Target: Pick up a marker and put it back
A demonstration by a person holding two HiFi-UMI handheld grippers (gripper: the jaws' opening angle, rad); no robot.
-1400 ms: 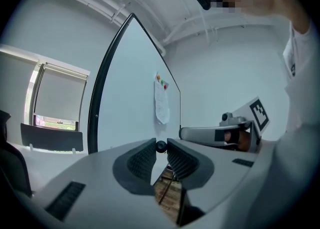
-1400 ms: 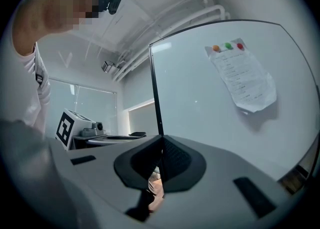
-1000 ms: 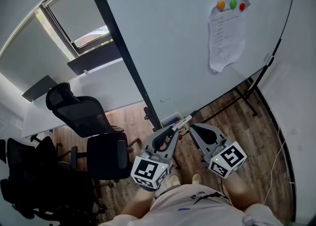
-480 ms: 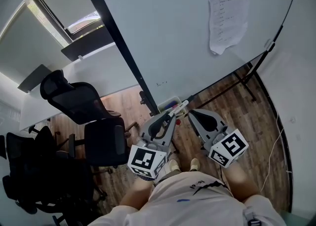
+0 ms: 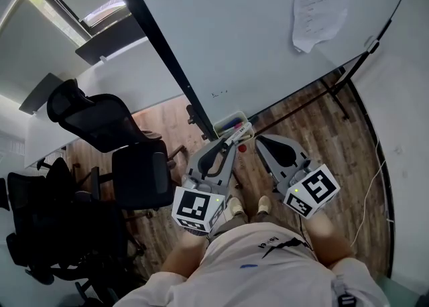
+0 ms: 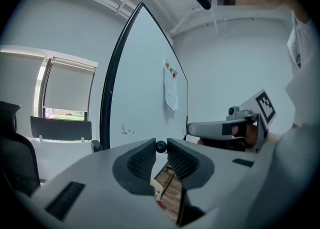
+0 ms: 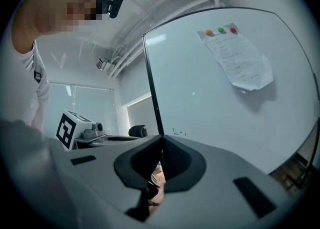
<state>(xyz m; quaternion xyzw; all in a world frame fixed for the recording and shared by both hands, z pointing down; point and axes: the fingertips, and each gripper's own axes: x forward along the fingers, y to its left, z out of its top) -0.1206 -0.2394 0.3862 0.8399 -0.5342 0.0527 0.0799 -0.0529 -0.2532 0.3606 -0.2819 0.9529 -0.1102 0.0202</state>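
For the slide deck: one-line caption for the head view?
Left gripper holds a marker near the tray; right gripper shut and empty.

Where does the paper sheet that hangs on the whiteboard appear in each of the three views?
Head view: the paper sheet is at the top right, cut off by the upper edge.
Left gripper view: the sheet is near the centre, above the middle, and looks narrow.
Right gripper view: the sheet is at the upper right, under three coloured magnets.
Shared landmark: the whiteboard's black frame bar, left of the sheet in every view.
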